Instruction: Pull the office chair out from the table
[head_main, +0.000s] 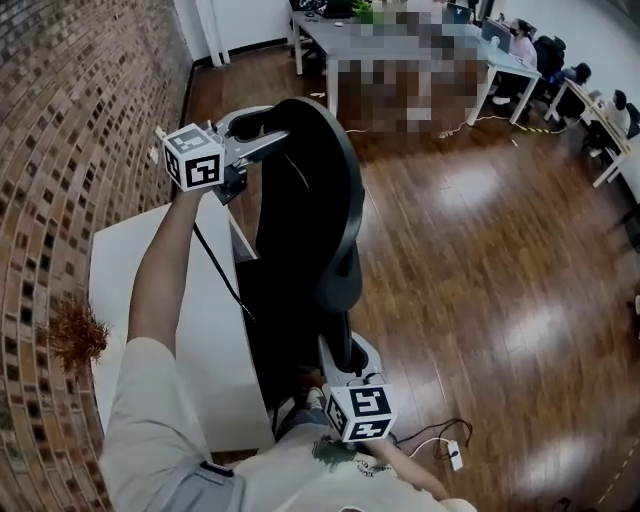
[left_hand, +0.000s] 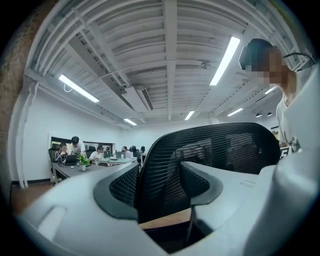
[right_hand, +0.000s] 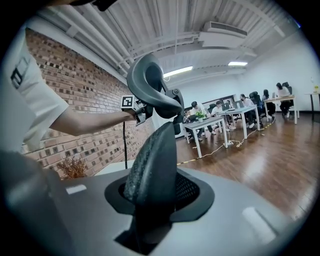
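Right gripper (right_hand: 155, 195), nearest me, pinches the office chair (head_main: 300, 230) backrest's near edge. Left gripper (left_hand: 160, 192) seems clamped on its far edge. Table (head_main: 125, 270) lies leftward, so I'd pull right.

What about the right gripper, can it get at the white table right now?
Probably not directly. The right gripper is closed on the back edge of the office chair, and that backrest stands between it and the white table. It would have to let go and go round.
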